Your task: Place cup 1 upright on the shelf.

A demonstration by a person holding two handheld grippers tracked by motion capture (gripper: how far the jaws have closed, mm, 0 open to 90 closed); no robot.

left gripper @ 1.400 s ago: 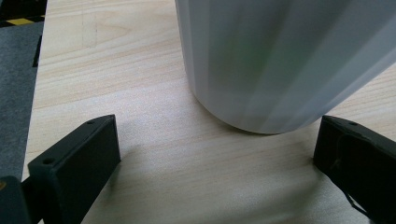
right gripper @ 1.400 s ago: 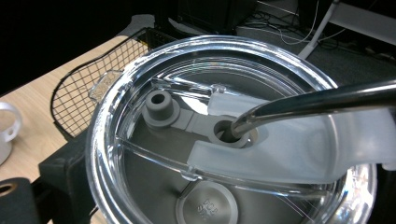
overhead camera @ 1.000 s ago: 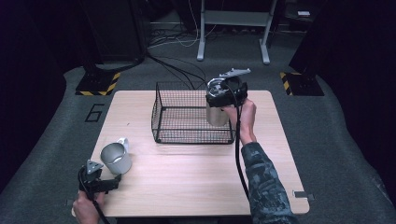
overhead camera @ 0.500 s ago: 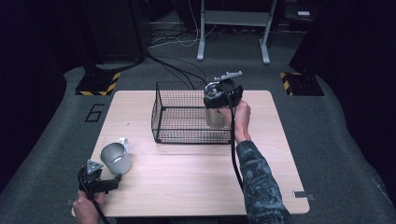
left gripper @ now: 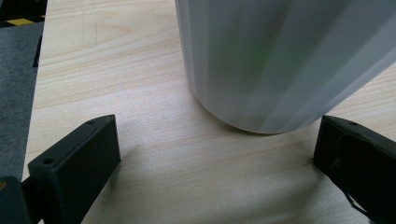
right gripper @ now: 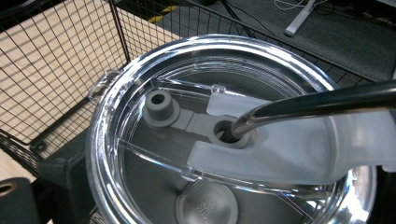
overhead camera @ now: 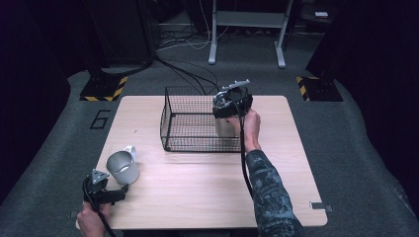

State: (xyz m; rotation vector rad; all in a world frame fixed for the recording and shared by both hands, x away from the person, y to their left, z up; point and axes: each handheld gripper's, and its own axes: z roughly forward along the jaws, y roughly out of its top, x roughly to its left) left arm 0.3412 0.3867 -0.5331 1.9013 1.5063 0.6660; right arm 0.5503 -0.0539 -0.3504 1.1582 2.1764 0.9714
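A black wire basket (overhead camera: 170, 118) stands at the table's far middle. My right gripper (overhead camera: 227, 116) is shut on a steel tumbler (overhead camera: 225, 128) and holds it upright in the basket's right end. In the right gripper view the tumbler's clear lid (right gripper: 140, 93) and a metal straw (right gripper: 317, 100) sit close under the camera, with basket mesh (right gripper: 56, 60) behind. At the near left, my left gripper (overhead camera: 118, 191) is open, right in front of a grey mug (overhead camera: 122, 168). The mug's wall (left gripper: 280, 56) stands just ahead of the spread jaws of that gripper (left gripper: 210, 172), untouched.
The wooden table (overhead camera: 197, 187) has bare room between the mug and the basket, and along its right side. Dark floor with cables and a metal stand's legs (overhead camera: 247, 49) lies beyond the far edge.
My right gripper has carried the tumbler a little to the left and down, deeper into the basket. The left gripper and the mug have stayed put.
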